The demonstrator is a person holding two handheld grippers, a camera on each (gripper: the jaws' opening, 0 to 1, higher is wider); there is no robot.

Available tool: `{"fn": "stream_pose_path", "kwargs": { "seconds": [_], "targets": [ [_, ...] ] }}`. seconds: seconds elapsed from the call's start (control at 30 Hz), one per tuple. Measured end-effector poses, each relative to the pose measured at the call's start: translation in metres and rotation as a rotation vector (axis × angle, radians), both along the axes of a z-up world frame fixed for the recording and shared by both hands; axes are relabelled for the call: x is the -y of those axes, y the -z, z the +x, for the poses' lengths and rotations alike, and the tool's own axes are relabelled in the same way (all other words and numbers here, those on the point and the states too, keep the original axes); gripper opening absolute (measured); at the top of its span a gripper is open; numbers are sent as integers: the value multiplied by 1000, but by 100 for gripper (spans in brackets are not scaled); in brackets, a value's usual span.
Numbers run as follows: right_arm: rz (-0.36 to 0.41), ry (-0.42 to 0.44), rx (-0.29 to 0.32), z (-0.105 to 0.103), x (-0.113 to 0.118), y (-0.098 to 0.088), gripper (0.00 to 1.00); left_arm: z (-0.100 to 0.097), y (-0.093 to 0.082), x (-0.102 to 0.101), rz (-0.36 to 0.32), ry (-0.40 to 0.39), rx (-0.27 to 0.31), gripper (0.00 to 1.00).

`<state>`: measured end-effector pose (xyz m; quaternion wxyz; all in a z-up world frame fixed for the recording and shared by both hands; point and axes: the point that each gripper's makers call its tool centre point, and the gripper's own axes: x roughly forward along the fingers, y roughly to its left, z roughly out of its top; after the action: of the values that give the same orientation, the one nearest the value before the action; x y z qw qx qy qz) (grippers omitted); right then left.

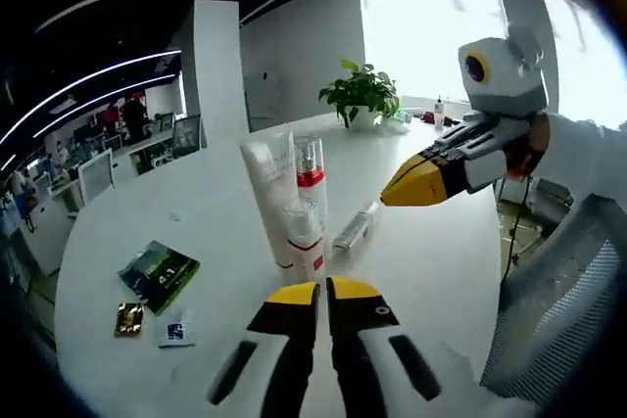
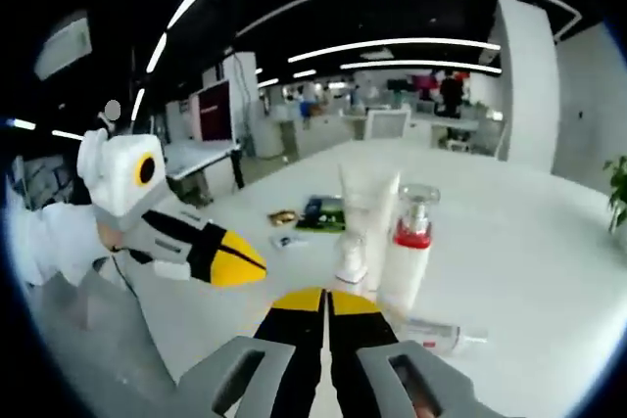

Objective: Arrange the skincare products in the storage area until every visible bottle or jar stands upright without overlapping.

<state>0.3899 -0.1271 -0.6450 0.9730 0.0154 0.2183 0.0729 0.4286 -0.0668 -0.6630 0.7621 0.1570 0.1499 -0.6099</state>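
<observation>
Bottles stand upright together on my white table (image 1: 196, 212): a tall tube (image 1: 269, 193), a red-banded pump bottle (image 1: 311, 178) and a small bottle (image 1: 305, 237). Another tube (image 1: 355, 225) lies flat beside them. My left tongs (image 1: 320, 291) and right tongs (image 2: 324, 299) hover clenched, grasping nothing.

The right gripper (image 2: 323, 302), jaws together, faces an upright tube (image 2: 367, 212) and pump bottle (image 2: 409, 247).

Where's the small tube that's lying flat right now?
In the left gripper view the small tube lies flat on the white table, just right of the upright pump bottle. In the right gripper view it sits right of the right gripper.
</observation>
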Motion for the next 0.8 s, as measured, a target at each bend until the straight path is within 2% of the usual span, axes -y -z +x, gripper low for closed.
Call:
{"fn": "stream_pose_path", "kwargs": {
  "seconds": [0.13,0.23,0.43,0.7,0.8],
  "targets": [
    [11,-16,17,-3,1,-7,1,-11,-10,1,6,32,12,18],
    [2,-29,16,-5,4,-5,8,-19,-11,4,18,54,7,21],
    [4,-39,5,-11,15,2,22,-30,-6,11,36,58,-13,28],
    [-7,-53,-7,-13,41,12,34,-36,-3,17,52,49,-13,39],
    [-8,-53,-9,-13,51,15,34,-36,0,16,67,44,-13,41]
  ]
}}
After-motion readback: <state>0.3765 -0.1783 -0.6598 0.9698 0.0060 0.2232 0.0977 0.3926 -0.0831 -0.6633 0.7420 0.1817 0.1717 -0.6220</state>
